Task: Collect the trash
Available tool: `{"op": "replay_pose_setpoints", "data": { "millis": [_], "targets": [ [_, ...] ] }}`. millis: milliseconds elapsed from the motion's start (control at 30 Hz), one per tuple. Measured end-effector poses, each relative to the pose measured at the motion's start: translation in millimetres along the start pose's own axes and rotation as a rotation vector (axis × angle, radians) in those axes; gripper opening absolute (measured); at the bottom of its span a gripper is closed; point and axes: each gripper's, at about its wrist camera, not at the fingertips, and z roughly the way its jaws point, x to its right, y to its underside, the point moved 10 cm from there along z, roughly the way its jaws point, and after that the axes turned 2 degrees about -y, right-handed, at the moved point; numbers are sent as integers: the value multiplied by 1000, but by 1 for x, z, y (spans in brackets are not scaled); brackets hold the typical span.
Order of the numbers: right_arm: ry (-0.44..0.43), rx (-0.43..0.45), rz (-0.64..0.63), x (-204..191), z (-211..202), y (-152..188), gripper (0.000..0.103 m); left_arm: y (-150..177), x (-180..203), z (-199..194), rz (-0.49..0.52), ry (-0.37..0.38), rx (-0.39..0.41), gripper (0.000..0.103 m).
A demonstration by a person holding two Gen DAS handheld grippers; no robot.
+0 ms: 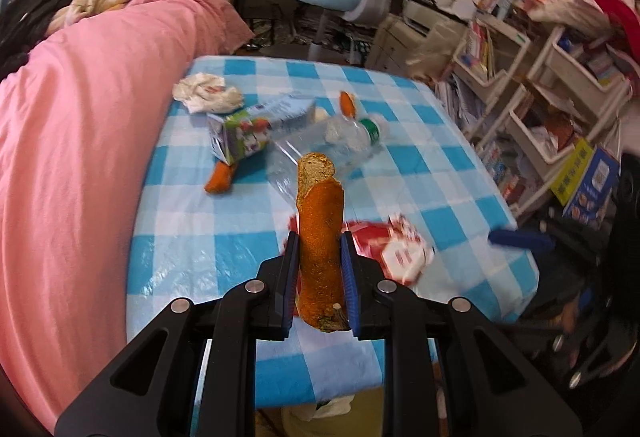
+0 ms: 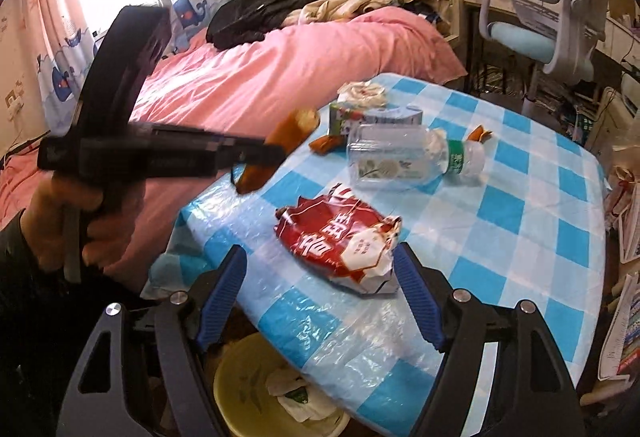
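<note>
L claw point(image 1: 320, 273) clamped on a peel point(image 1: 320, 233), a long curled orange strip, rough pitted skin, pale dry pith at the tip, held off the table point(image 1: 460, 173). Step in hand looks like carry-to-bin. Next move prob needs the peel brought over the bin point(image 2: 240, 393), a pale yellow round tub just under the table's near edge w/ paper scraps already in it, then jaws let go.

R claw point(image 2: 320, 301) spread wide, holding nothing, blue ribbed pads either side of the wrapper point(image 2: 340, 241): red/white crinkly foil, flat on the table, likely its next grab.

Farther out: clear crushed plastic bottle point(image 2: 404, 157) w/ green band, carton point(image 1: 244, 133) on its side, wadded tissue point(image 1: 208, 93), more peel bits. Cloth is glossy blue/white check.
</note>
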Motion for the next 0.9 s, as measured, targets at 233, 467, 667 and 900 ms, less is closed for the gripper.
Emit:
{"op": "replay_pose_setpoints", "data": {
  "millis": [233, 467, 667, 900],
  "targets": [
    [32, 13, 6, 9, -7, 2, 74, 47, 35, -7, 123, 34, -69, 19],
    [37, 4, 19, 14, -7, 3, 75, 121, 76, -7, 311, 59, -210, 31],
    [45, -18, 10, 11, -4, 9, 75, 110, 58, -20, 211, 48, -156, 44],
    [47, -51, -18, 3, 3, 16, 77, 68, 12, -32, 18, -37, -21, 45]
  ]
}}
